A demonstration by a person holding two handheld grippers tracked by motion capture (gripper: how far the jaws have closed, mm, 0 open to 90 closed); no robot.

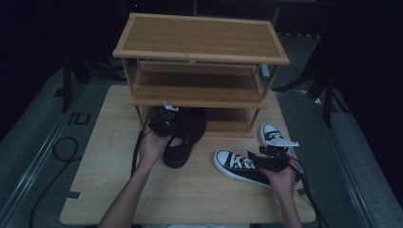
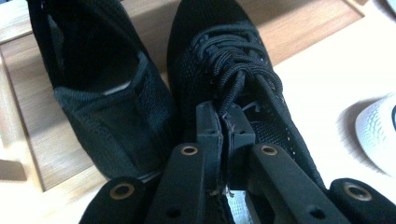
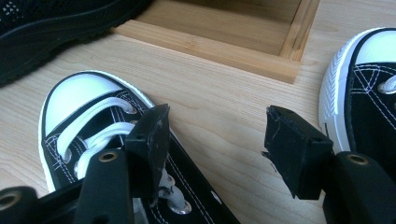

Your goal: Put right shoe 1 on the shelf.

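Cataloguing shoes bound for the wooden rack, view by view.

High view – rack: wooden shoe rack [image 1: 199, 52] stands at upper centre of the table [image 1: 114, 190]; its top and middle shelves are bare.
High view – black pair: one black shoe [image 1: 183, 137] lies at frame centre, toe on the bottom shelf, heel out on the table; the left gripper [image 1: 164, 124] sits at its collar.
High view – sneakers: near sneaker [image 1: 240, 166] lies lower right; far sneaker [image 1: 273, 135] lies just above it, beside the rack's right leg; the right gripper [image 1: 273, 156] hovers between them.

Left gripper view – grip: jaws almost together, pinching the held black shoe's [image 2: 233, 84] tongue edge below the laces.
Left gripper view – partner: second black shoe [image 2: 102, 98] rests at left, already on the shelf board.

Right gripper view – grip: jaws spread wide, holding nothing; left pad over the laces of the near sneaker [image 3: 98, 135], the far sneaker [image 3: 364, 93] at right edge.

Progress, judged: one black shoe shelved, its mate going in; both sneakers not yet lifted, so roughly the first half is under way.
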